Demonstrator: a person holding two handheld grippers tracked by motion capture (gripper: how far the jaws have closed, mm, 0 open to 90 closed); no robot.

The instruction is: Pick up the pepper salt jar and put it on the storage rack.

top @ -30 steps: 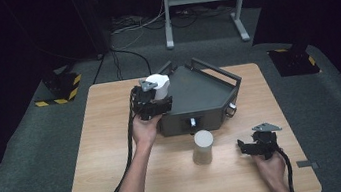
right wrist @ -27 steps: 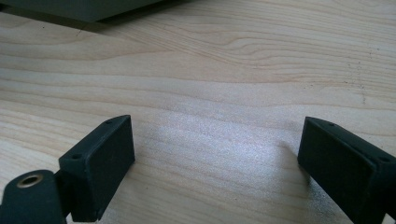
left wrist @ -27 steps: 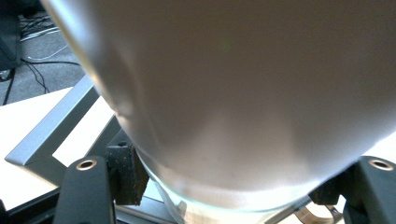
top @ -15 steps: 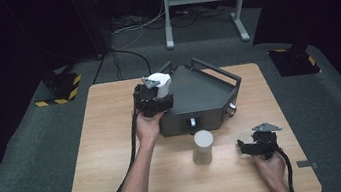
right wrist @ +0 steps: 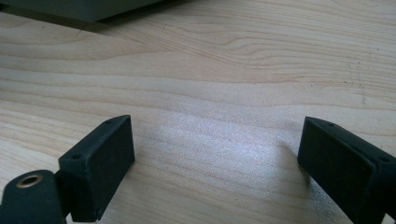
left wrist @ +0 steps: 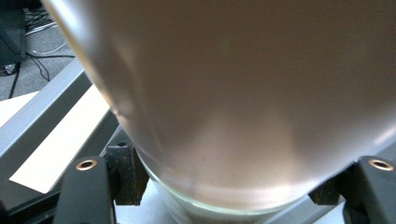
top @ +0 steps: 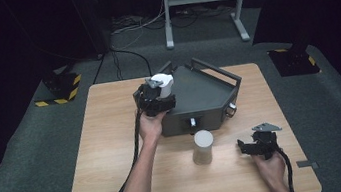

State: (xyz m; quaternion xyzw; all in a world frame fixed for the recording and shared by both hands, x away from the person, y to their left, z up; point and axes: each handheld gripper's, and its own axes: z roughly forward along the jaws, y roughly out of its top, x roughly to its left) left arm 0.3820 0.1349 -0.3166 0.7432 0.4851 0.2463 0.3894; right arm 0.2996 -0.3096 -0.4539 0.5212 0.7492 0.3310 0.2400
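A white cup (top: 163,81) is held above the left corner of a dark grey angular box (top: 206,96), with my left gripper (top: 158,95) shut on it. In the left gripper view the cup's pale wall (left wrist: 233,93) sits very close, pinched between the two black jaws of the left gripper (left wrist: 233,191). A second pale cup (top: 202,147) stands upright on the wooden table (top: 110,150) in front of the box. My right gripper (top: 247,147) rests low over the table to the right of that cup, open, and the right gripper (right wrist: 215,154) has only bare wood between its jaws.
The box has bar handles on its rim (top: 215,72) and knobs on its front face (top: 193,121). Its grey frame rail (left wrist: 46,107) passes behind the held cup. The box's lower edge (right wrist: 70,7) lies ahead of the right gripper. Cables trail off the table's front.
My left gripper has shifted slightly right and forward with the white cup, closer over the box's corner. The right gripper and the standing cup have stayed put.
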